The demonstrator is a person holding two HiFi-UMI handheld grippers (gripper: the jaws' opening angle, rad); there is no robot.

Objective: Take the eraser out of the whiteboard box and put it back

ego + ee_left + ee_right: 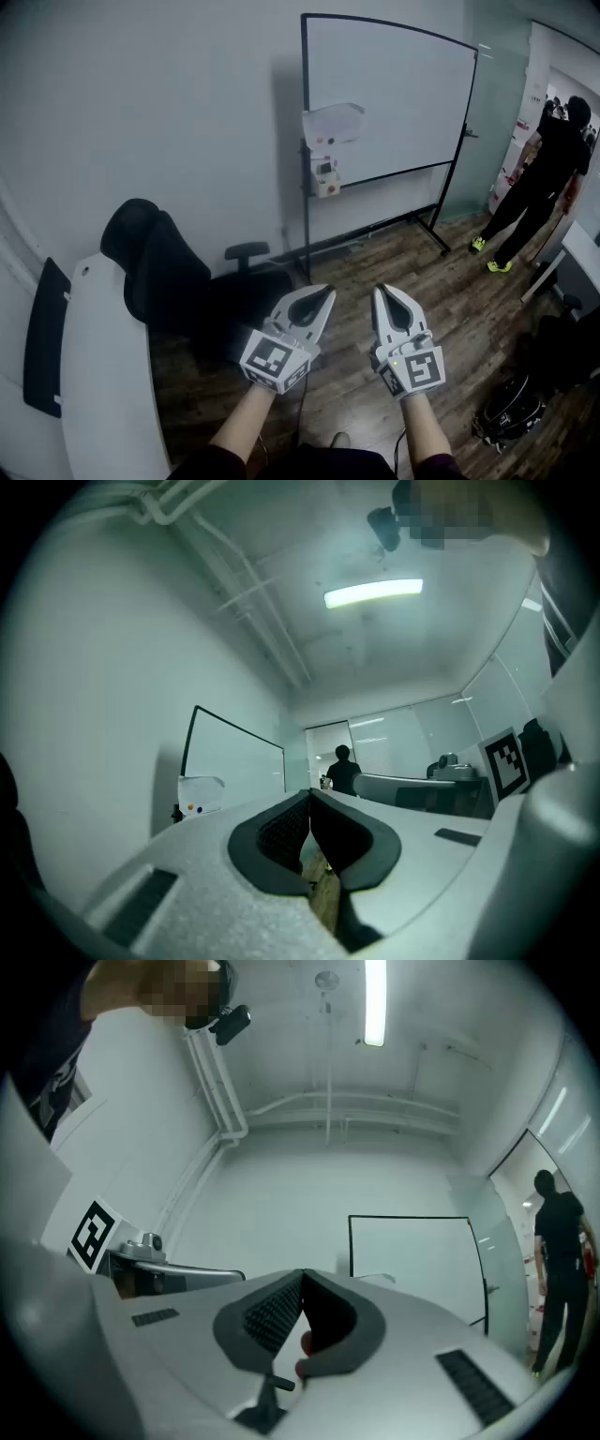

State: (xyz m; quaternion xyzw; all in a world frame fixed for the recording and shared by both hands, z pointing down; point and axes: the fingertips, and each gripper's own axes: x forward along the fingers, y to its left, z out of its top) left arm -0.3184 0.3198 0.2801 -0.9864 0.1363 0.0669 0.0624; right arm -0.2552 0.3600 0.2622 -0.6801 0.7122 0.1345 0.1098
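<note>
Far to the left of the whiteboard point(394, 103) stood a white bench point(103, 375), and between that and the whiteboard's stand sat a black office chair point(164, 272) against the wall. Well short of the whiteboard, out over the wooden floor point(450, 281), the left gripper point(328, 292) was held up with its jaws pressed together tip to tip and nothing caught between them. The whiteboard box point(333, 124), a pale translucent thing, hung on the whiteboard's left post, roughly halfway up; from where things stood I couldn't pick out the eraser inside it. Just beside the left gripper, and equally far back from the whiteboard, the right gripper point(382, 291) was likewise closed right up and carrying nothing. Off past the whiteboard's right edge a person point(544, 178) in black stood by the doorway, and nearer, well to the right of the whiteboard, a dark backpack point(511, 412) lay on the floor.
</note>
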